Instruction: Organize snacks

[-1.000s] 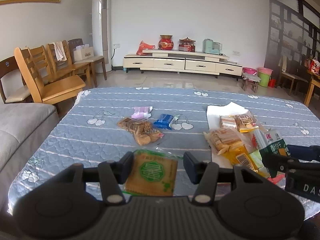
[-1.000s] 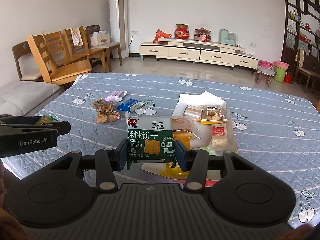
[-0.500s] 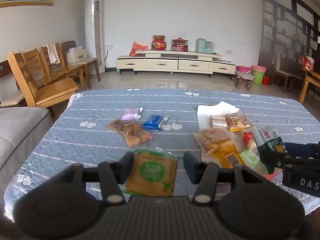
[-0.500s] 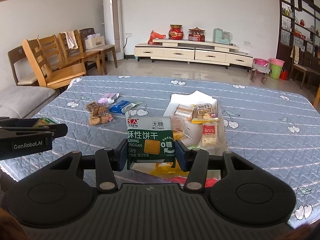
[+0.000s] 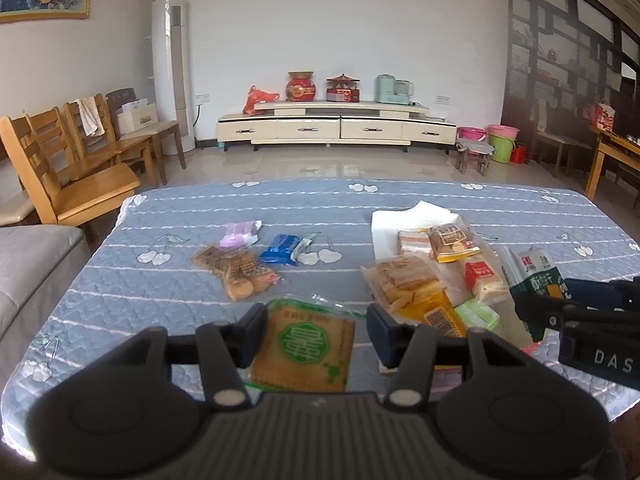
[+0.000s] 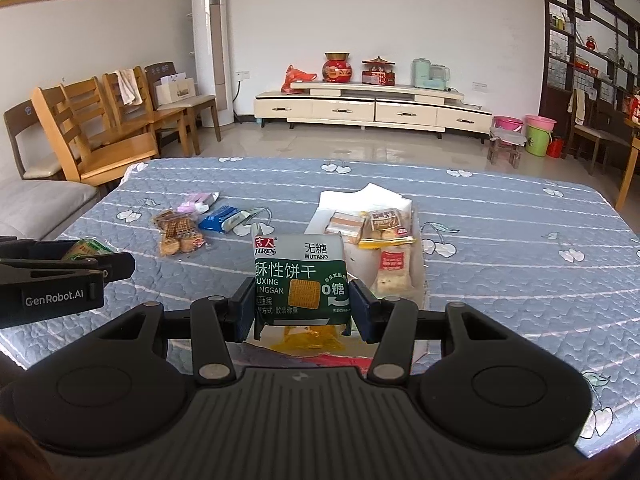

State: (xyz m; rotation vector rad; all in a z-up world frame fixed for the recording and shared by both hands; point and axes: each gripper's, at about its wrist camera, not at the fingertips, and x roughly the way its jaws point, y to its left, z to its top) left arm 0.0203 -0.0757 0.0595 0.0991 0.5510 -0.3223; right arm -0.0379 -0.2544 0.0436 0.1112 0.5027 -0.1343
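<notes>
Left tool [image 5: 316, 330]: my jaws are clamped on a tan cookie pack [image 5: 305, 349] with a green seal; it sits flat between the pads, its far edge poking out past the tips.
Right tool [image 6: 302, 304]: my jaws grip a green biscuit pack [image 6: 301, 282] by its two side edges; it stands upright, face toward my camera, top edge well above the pads.
Desk [image 6: 500, 240]: blue quilted cover with white cherry prints; both tools hang over its near edge, the left one showing at the left of my right view.
Pile [image 5: 432, 276]: mixed snacks on a white sheet [image 5: 400, 216], just ahead and right of the left tool, straight behind the green pack in my right view.
Loose snacks: a clear cracker bag [image 5: 236, 272], a blue pack [image 5: 280, 249] and a pink pack [image 5: 238, 233] lie close together ahead of my left tool, well apart from the pile.
Beyond the desk: wooden chairs [image 5: 68, 176] at left, a low cabinet [image 5: 336, 128] by the far wall.
</notes>
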